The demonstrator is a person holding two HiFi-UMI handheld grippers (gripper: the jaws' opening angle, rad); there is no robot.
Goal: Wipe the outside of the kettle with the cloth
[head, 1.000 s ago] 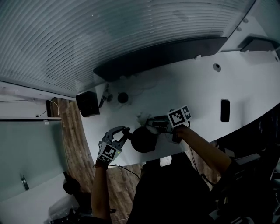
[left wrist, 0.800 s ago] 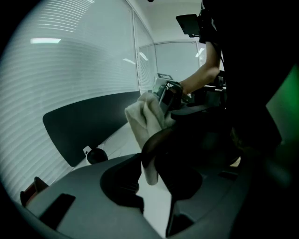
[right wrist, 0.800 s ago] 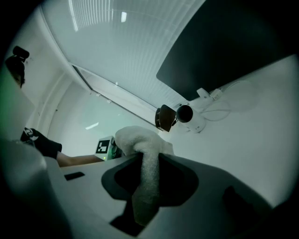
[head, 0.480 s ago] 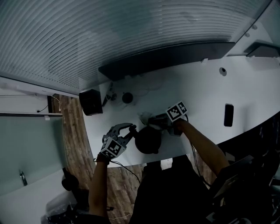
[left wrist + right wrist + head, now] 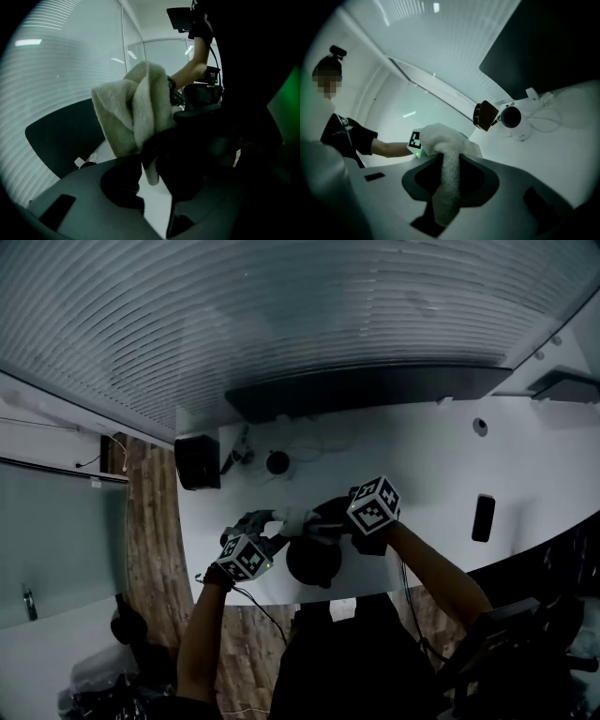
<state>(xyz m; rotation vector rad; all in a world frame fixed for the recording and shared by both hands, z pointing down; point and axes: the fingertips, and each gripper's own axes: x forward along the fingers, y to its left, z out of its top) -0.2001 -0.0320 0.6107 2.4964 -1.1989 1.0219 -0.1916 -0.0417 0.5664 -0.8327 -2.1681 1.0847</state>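
The black kettle [image 5: 314,561] stands near the white table's front edge. My left gripper [image 5: 267,532] is at its left side, and in the left gripper view [image 5: 154,174] the jaws hold a dark curved part, the kettle's handle [image 5: 157,140]. The kettle's body [image 5: 199,159] is a dark mass just behind. My right gripper [image 5: 323,521] is shut on the pale cloth [image 5: 292,518], which it presses on the kettle's upper left side, close to the left fingers. In the right gripper view the cloth [image 5: 445,140] bulges out between the jaws [image 5: 447,166]. It also fills the middle of the left gripper view [image 5: 136,108].
At the table's [image 5: 422,456] back left stand a black box [image 5: 197,462] and a small white camera [image 5: 277,462] with its cables. A dark phone [image 5: 483,517] lies to the right. A long dark panel [image 5: 366,390] runs along the far edge, and wooden floor [image 5: 155,521] shows at the left.
My right gripper has carried the cloth leftward over the kettle's top, up to the left gripper. The left gripper has shifted a little and kept its hold.
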